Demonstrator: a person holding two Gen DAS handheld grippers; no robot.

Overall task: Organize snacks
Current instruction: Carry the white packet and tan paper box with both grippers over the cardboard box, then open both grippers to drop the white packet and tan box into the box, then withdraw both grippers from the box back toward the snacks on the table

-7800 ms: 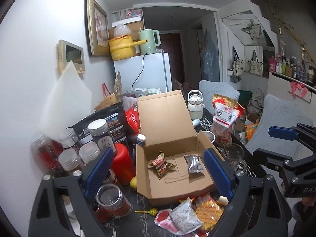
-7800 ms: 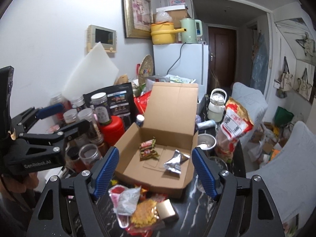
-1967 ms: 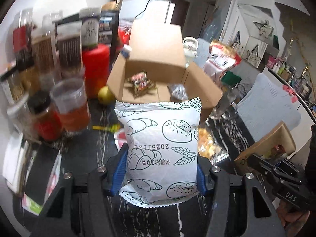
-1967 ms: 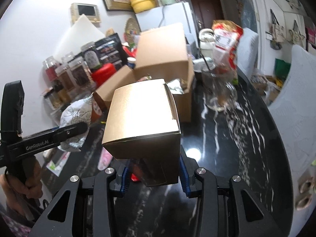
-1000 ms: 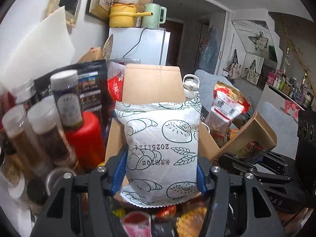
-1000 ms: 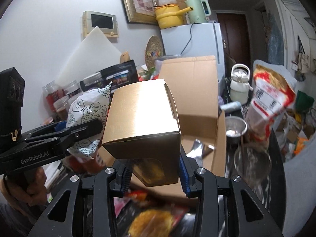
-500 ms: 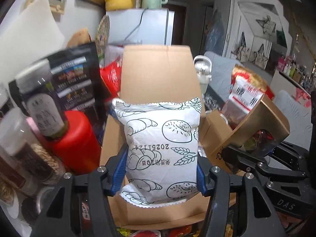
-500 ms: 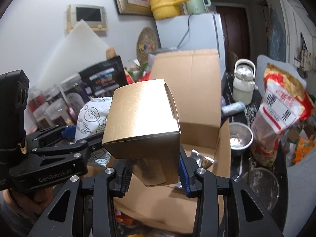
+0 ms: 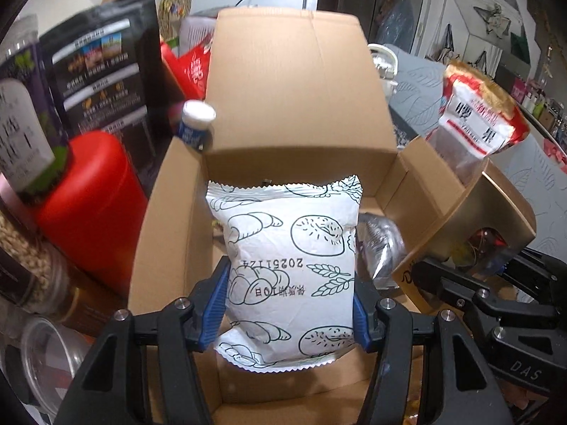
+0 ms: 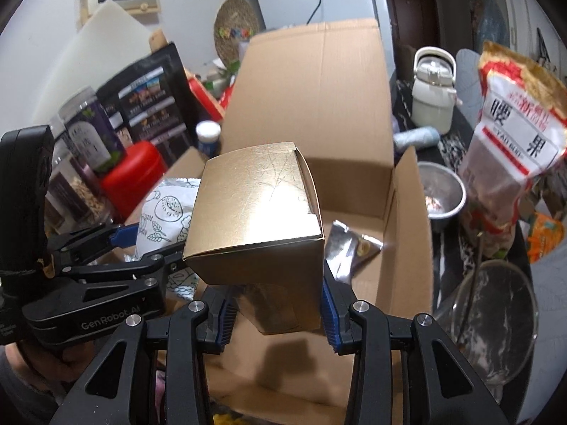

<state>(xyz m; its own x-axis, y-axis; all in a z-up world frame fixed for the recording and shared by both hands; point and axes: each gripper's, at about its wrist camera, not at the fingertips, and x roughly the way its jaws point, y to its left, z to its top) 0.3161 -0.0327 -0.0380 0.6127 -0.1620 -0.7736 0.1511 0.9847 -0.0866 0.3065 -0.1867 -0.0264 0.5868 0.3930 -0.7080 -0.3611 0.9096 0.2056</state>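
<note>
White bread packet (image 9: 290, 269) with bun doodles is clamped between the left gripper (image 9: 288, 310) pads, hanging over the open cardboard box (image 9: 301, 99) near its left wall. Right gripper (image 10: 276, 313) is squeezing a gold carton (image 10: 255, 219) over the same box, toward the right wall. Silver foil sachet (image 10: 349, 251) lies on the box floor. Red canister (image 9: 92, 209) sits just outside, left.

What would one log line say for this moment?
left tongs: gripping bread packet | right tongs: gripping gold box | both over cardboard box
</note>
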